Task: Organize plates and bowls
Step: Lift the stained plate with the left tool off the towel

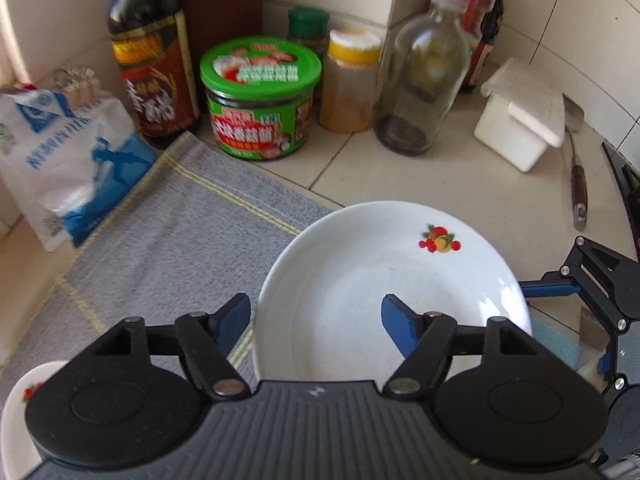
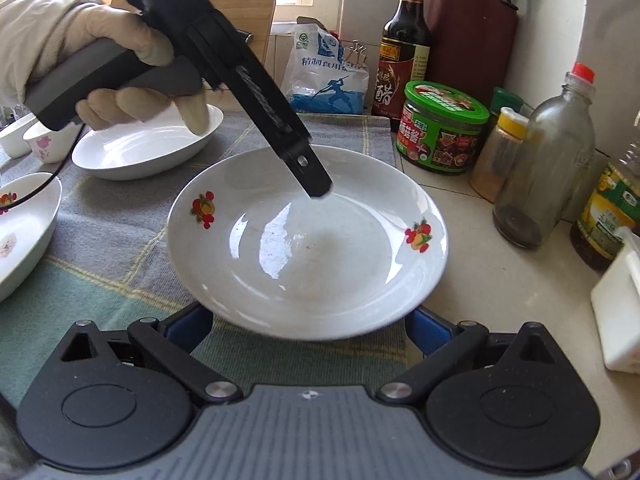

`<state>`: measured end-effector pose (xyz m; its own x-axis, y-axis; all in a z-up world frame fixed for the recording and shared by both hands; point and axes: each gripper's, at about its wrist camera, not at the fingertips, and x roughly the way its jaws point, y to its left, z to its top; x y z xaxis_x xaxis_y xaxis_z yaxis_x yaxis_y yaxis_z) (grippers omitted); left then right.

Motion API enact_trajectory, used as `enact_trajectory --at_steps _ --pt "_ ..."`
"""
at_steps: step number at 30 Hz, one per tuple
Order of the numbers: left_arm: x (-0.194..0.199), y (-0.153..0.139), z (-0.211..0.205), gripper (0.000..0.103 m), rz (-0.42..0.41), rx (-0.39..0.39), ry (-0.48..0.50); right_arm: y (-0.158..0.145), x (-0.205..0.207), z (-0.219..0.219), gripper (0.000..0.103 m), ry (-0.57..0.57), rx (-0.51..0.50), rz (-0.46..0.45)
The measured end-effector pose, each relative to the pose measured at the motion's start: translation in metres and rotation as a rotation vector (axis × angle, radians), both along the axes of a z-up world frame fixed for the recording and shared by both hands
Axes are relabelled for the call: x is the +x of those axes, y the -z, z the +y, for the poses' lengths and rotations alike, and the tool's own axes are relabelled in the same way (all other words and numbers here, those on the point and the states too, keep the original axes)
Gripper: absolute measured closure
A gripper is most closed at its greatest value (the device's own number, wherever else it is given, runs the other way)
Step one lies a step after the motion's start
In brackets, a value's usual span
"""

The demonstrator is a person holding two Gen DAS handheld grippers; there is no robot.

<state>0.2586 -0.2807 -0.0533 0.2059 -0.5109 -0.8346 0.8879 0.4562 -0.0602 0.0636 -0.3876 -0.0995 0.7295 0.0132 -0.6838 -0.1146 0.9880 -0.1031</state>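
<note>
Fruit-print plate (image 2: pixel 308 240) between open left hand-held gripper (image 1: pixel 316 316) fingers, green-lidded jar (image 1: pixel 260 100) label blurred

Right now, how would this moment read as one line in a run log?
left gripper: open, straddling rim | fruit-print plate: on cloth, partly on counter | right gripper: at plate's near edge, grip unclear

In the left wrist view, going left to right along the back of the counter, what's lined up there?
Salt bag → dark vinegar bottle → green-lidded jar → yellow-capped spice jar → clear glass bottle → white box.
</note>
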Motion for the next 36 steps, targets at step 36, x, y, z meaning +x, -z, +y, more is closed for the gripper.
enact_trajectory --at_steps 36 --pt "-0.180 -0.045 0.251 0.014 -0.242 -0.191 -0.439 -0.017 -0.048 0.139 0.000 0.043 -0.013 -0.027"
